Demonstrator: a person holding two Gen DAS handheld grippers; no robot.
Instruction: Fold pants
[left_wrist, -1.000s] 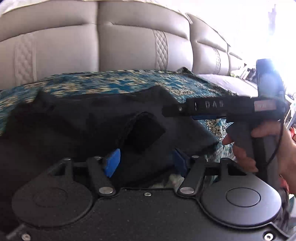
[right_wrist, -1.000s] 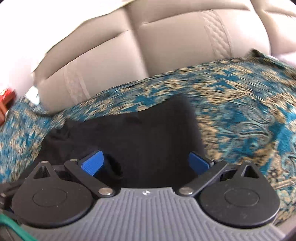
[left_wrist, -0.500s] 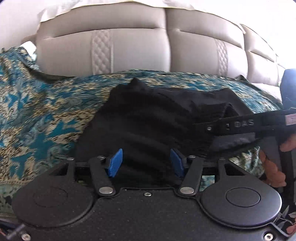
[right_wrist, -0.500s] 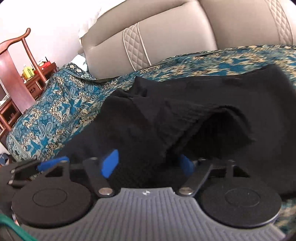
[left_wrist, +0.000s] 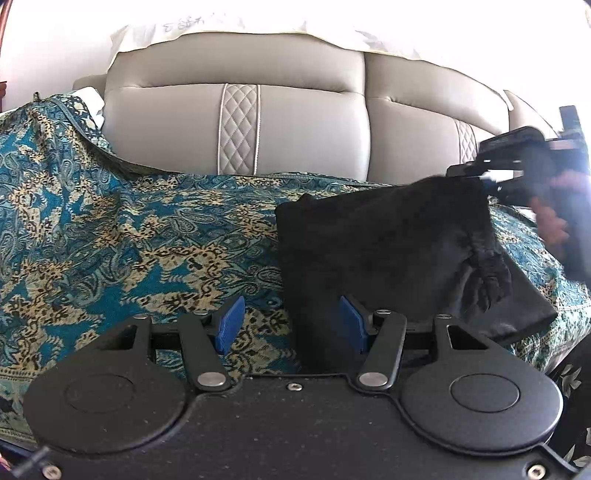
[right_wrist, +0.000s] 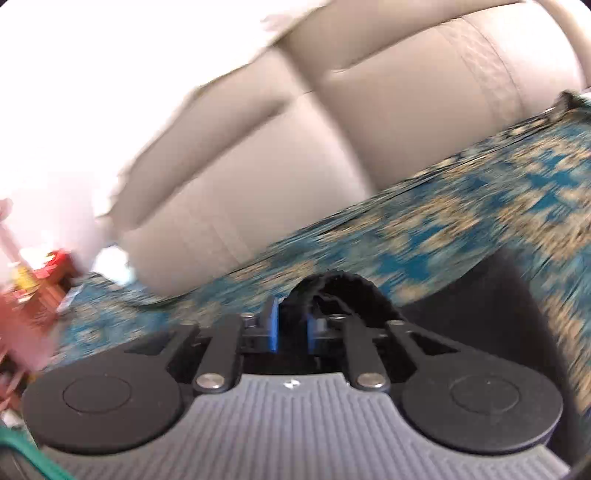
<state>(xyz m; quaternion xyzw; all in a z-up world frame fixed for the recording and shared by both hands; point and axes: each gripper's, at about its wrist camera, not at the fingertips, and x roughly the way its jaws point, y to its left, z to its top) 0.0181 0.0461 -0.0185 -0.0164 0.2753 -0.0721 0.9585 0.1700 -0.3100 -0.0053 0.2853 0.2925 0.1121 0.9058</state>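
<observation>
The black pants (left_wrist: 388, 251) lie bunched on the blue patterned sofa throw (left_wrist: 110, 240), right of centre in the left wrist view. My left gripper (left_wrist: 291, 325) is open, its right pad against the pants' near edge, holding nothing. My right gripper (right_wrist: 291, 328) is shut on a ribbed edge of the pants (right_wrist: 340, 291) and lifts it; in the left wrist view it (left_wrist: 491, 177) holds the cloth's top right corner up. The right wrist view is motion-blurred.
The grey leather sofa back (left_wrist: 295, 122) rises behind the throw. A white cloth (left_wrist: 221, 29) lies along its top. Red wooden furniture (right_wrist: 37, 266) stands at the far left of the right wrist view. The person's hand (left_wrist: 554, 218) grips the right tool.
My right gripper has closed on the pants' edge and pulled it up and to the right. My left gripper drew back to the pants' left edge and opened wider.
</observation>
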